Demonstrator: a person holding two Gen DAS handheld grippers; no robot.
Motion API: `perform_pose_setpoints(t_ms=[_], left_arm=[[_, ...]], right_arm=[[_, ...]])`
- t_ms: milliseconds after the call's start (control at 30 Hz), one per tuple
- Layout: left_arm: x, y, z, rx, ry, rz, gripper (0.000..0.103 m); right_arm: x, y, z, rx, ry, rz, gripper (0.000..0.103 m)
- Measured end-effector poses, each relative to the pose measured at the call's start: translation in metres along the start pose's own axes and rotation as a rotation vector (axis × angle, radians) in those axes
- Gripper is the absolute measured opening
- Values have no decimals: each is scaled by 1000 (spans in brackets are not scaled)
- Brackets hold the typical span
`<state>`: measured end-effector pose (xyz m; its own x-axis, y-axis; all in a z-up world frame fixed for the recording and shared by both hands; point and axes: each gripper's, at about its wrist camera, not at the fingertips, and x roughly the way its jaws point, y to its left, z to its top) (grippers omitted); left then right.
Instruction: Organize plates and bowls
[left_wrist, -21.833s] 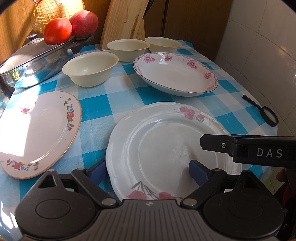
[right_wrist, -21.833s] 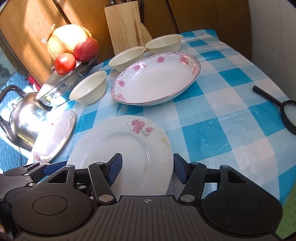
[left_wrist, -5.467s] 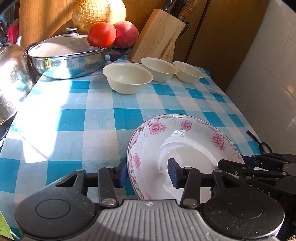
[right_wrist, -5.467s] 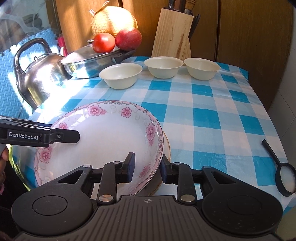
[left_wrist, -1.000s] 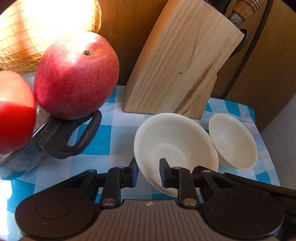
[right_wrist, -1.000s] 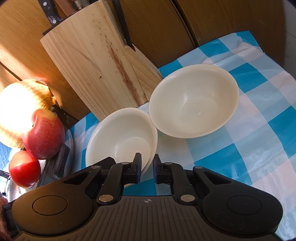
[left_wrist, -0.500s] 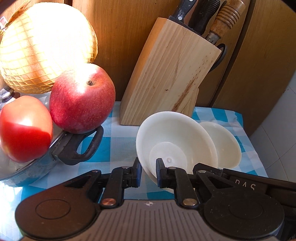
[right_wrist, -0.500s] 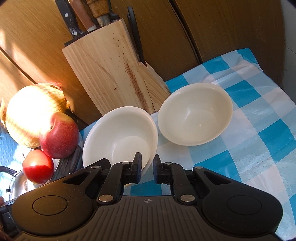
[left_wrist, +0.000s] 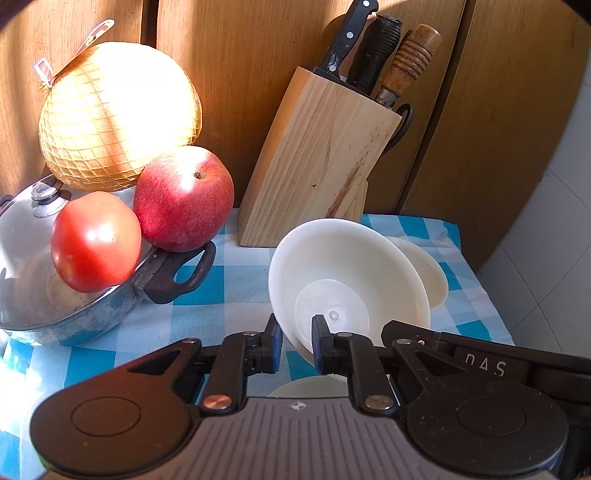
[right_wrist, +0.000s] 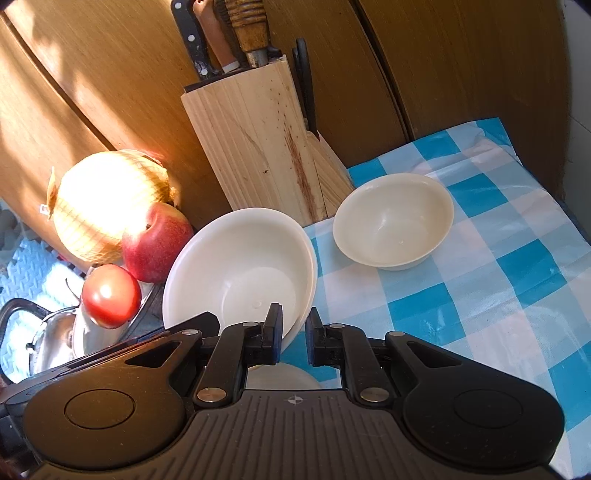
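Left wrist view: my left tongs (left_wrist: 294, 346) pinch the near rim of a cream bowl (left_wrist: 347, 280), which is tilted and lifted off the checked table (left_wrist: 236, 295). From the right wrist view, my right tongs (right_wrist: 293, 341) clamp the same bowl's rim on its other side, so it hangs between both tools. A second cream bowl (right_wrist: 393, 218) sits on the cloth just beyond, beside the wooden knife block (right_wrist: 258, 147). Another pale rim (right_wrist: 280, 376) shows under the held bowl; I cannot tell what it is.
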<state>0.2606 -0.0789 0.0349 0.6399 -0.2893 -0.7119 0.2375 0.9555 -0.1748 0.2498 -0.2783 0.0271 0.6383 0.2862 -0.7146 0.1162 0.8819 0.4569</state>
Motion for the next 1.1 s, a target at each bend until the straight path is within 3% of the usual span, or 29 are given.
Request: perform_pose_setpoints(t_ms=[400, 900, 1100], left_arm=[[-35, 0, -26, 23, -4, -13, 11], [-47, 2, -55, 43, 60, -13, 12], [-43, 1, -59, 62, 82, 5, 12]], right_arm=[[-29, 8, -28, -38, 13, 20, 18], [-38, 7, -61, -52, 74, -3, 20], [-35, 8, -66, -70, 108, -31, 31]])
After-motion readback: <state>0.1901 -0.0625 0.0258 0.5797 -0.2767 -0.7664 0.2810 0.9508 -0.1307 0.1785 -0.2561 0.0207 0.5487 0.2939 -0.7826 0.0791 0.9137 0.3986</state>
